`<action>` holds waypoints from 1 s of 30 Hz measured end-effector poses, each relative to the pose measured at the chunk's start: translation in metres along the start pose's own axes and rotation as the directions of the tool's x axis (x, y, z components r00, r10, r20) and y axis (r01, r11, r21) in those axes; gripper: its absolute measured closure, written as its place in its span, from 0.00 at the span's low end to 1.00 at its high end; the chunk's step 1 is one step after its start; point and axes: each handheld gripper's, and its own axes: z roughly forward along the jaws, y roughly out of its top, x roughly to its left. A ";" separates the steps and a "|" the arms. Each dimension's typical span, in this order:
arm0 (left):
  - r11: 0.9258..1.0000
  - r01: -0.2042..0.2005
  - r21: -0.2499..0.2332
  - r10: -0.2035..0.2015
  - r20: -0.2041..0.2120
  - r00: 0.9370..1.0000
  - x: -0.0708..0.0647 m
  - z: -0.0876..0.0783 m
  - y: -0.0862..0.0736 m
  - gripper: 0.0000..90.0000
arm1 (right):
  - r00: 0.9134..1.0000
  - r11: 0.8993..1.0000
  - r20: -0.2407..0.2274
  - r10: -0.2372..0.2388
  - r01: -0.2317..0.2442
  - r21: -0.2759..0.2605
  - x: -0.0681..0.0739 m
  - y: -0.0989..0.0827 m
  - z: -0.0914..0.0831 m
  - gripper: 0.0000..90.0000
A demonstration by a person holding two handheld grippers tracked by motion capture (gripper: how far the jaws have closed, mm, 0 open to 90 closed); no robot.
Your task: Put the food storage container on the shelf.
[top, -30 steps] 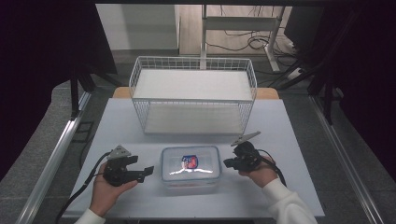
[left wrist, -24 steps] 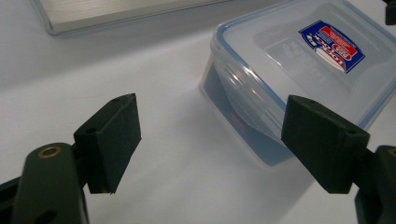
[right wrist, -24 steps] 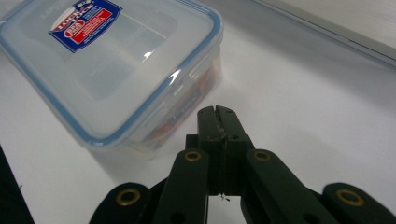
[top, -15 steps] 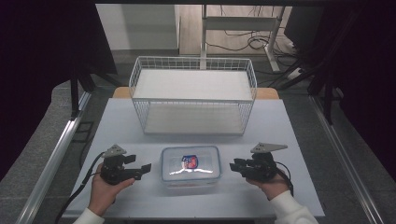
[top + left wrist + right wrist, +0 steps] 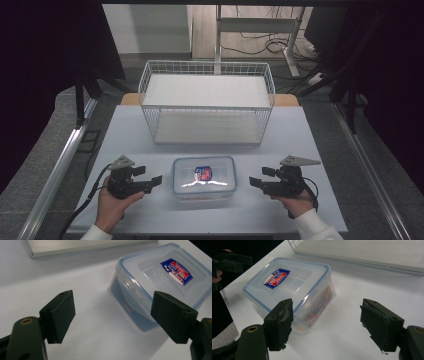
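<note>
Two hand-held grippers are shown flanking a clear plastic container (image 5: 204, 177) with a blue-rimmed, latched lid, which rests on the white table (image 5: 150, 140) near its front edge, in front of the white wire basket (image 5: 207, 101). The left gripper (image 5: 155, 180) is held just beside the container's left end, jaws spread and empty; in the left gripper view the container (image 5: 160, 282) lies ahead, its side latch behind the right-hand jaw. The right gripper (image 5: 255, 183), seen a second ago close against the container's right end, is now drawn back to the right and stands apart from it. Its jaws have just been opening and are spread with nothing between them; the container (image 5: 292, 292) is seen ahead and to the left. Judged from this, the right-end latch has been dealt with and released, and the container is left free on the table.
</note>
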 end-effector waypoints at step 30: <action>0.973 0.190 0.130 -0.218 0.256 0.942 0.013 0.053 0.019 0.17 | 0.998 0.998 -0.050 -0.032 0.035 0.051 0.009 0.010 0.023 0.23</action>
